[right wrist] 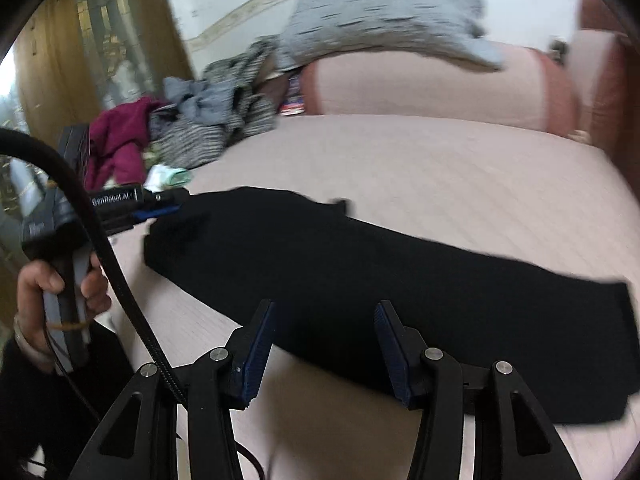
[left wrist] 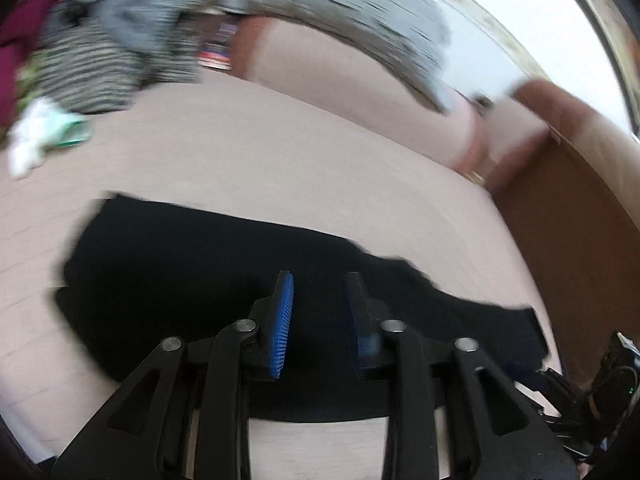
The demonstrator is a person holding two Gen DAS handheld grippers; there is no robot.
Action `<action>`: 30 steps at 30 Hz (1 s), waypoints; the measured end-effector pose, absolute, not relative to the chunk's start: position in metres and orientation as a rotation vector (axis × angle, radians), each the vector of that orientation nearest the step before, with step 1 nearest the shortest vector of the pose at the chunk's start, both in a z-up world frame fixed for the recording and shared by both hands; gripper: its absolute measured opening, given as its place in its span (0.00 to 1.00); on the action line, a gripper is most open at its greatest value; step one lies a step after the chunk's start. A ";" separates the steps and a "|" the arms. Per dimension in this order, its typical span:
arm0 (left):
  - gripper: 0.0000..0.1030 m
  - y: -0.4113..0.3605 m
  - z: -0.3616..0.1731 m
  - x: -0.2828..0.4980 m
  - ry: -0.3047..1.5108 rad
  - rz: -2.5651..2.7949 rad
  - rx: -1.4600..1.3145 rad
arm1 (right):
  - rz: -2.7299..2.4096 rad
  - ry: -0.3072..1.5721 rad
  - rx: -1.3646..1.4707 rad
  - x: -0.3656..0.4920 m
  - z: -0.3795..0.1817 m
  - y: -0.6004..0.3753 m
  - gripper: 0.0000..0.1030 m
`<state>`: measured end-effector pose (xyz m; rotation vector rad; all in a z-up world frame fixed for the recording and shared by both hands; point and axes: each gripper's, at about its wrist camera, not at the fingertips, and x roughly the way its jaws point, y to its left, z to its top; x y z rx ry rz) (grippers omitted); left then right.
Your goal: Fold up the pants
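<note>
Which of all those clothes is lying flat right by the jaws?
The black pants, spread flat on the pink bed. The striped, grey and maroon clothes sit crumpled in a far-off pile.

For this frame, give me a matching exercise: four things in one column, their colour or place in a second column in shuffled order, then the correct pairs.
Things:
1. pants
2. striped garment
3. maroon garment
4. grey patterned blanket

Descriptions:
A. draped over the top of the pink backrest
B. black, laid out in a long strip on the pink surface
C. dark red, at the far-left end of the clothes pile
D. black-and-white, in the pile at the back

Pairs: 1-B, 2-D, 3-C, 4-A
</note>
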<state>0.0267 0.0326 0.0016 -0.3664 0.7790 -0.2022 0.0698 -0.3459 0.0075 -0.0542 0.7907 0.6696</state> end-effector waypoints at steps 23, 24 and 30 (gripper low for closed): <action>0.63 -0.204 -0.009 0.081 0.955 -0.685 -0.019 | 0.395 0.895 0.173 0.043 -0.012 -0.548 0.48; 0.63 -0.211 -0.009 0.084 0.965 -0.702 -0.002 | 0.386 0.898 0.184 0.043 -0.014 -0.551 0.49; 0.63 -0.243 -0.012 0.091 0.989 -0.809 0.089 | 0.376 0.887 0.315 0.046 -0.021 -0.578 0.49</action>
